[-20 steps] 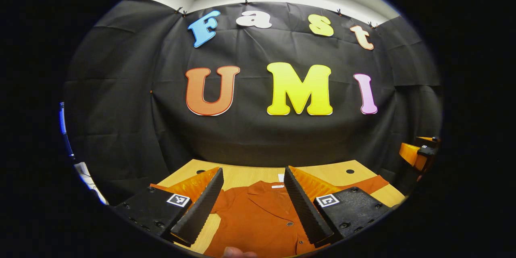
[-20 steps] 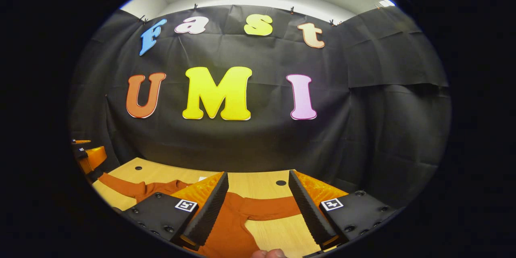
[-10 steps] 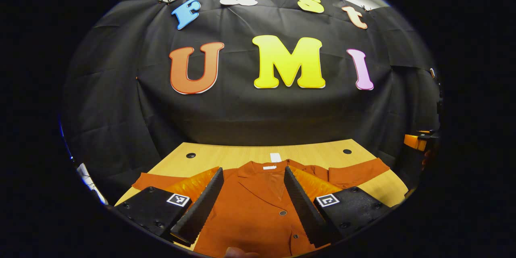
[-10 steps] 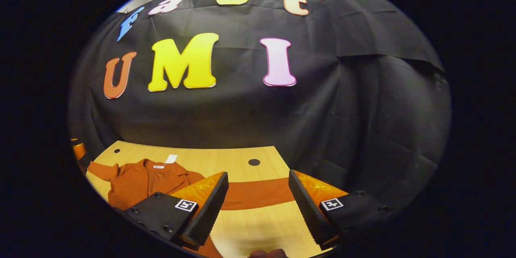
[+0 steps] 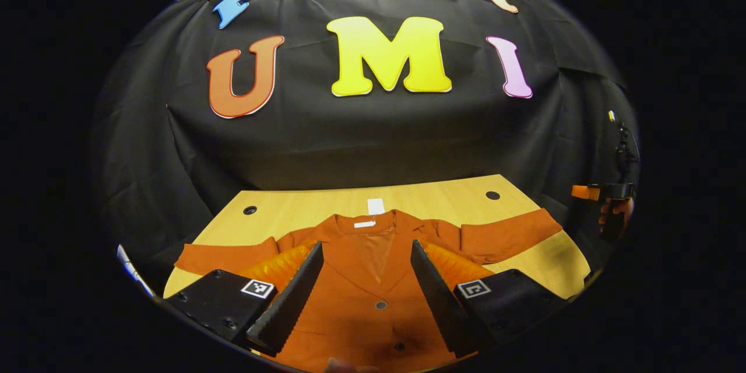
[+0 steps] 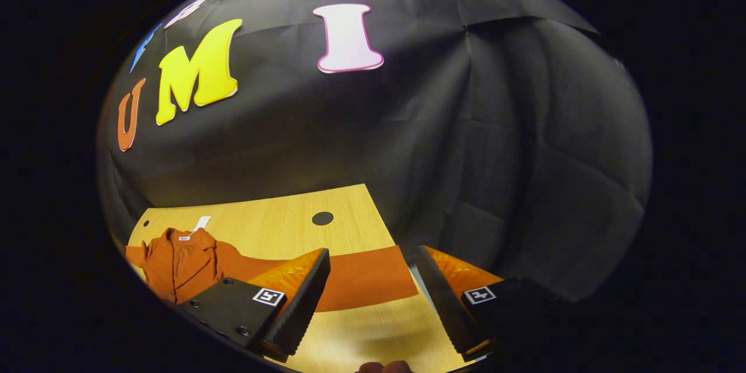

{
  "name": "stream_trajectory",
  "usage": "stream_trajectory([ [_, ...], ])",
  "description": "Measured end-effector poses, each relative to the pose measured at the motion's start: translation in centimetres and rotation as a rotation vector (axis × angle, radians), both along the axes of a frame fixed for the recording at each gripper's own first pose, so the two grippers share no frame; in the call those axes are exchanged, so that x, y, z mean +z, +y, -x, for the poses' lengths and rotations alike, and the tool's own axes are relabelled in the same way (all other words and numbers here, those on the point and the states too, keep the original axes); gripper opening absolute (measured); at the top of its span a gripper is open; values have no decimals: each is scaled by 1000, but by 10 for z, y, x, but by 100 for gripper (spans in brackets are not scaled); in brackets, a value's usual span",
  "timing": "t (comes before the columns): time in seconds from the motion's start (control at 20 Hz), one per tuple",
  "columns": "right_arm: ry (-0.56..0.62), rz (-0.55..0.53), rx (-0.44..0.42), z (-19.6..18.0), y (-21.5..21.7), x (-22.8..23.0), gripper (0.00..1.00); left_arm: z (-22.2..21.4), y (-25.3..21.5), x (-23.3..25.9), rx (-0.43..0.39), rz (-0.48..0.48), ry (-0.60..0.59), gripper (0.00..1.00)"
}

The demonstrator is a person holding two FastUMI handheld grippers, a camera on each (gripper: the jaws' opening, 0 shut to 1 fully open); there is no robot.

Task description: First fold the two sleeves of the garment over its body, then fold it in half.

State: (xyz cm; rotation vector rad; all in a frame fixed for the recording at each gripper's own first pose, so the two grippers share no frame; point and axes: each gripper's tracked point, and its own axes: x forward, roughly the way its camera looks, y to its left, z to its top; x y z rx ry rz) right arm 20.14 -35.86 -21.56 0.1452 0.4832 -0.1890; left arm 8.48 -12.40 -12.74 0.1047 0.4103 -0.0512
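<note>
A rust-orange buttoned shirt lies flat on the wooden table, collar toward the wall, with a white tag at the neck. Its two sleeves spread out sideways. My left gripper hovers open above the shirt's chest, with nothing between its fingers. In the right gripper view the same shirt lies at the left and one sleeve stretches to the table's right edge. My right gripper is open above that sleeve's cuff end. At the far right of the left gripper view, a hand holds the right gripper.
The table has round holes near its back corners. Black cloth wall stands close behind the table. The table's right edge drops off just past the sleeve cuff.
Both grippers have tilted down toward the table. The left one moved over the shirt's chest. The right one swung rightward to the end of the sleeve near the table edge.
</note>
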Motion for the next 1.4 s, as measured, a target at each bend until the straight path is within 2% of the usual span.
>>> stream_trajectory([
  [0.15,80,-75,11,-27,-18,-52,95,-2,-25,-9,-37,0,39,98],
  [0.4,168,-118,31,-62,-46,-114,97,-5,-38,-15,-65,-51,74,100],
  [0.6,186,-175,34,-72,-54,-137,97,-5,-44,-25,-70,-70,109,100],
  [0.9,205,-254,36,-83,-42,-161,97,-4,-46,-28,-92,-91,133,100],
  [1.0,208,-319,33,-83,-38,-162,94,-3,-48,-27,-104,-95,136,100],
  [1.05,207,-351,29,-81,-36,-165,97,-3,-48,-27,-112,-96,135,100],
  [1.15,209,-358,19,-82,-34,-161,89,-2,-49,-27,-123,-98,134,100],
  [1.2,216,-344,16,-83,-33,-161,79,-3,-49,-27,-122,-96,133,100],
  [1.25,225,-324,13,-82,-33,-160,74,-3,-49,-29,-120,-89,136,100],
  [1.35,243,-269,4,-82,-29,-155,52,-2,-49,-30,-110,-72,146,100],
  [1.4,254,-240,-7,-81,-30,-150,38,-2,-48,-31,-104,-66,149,100],
])
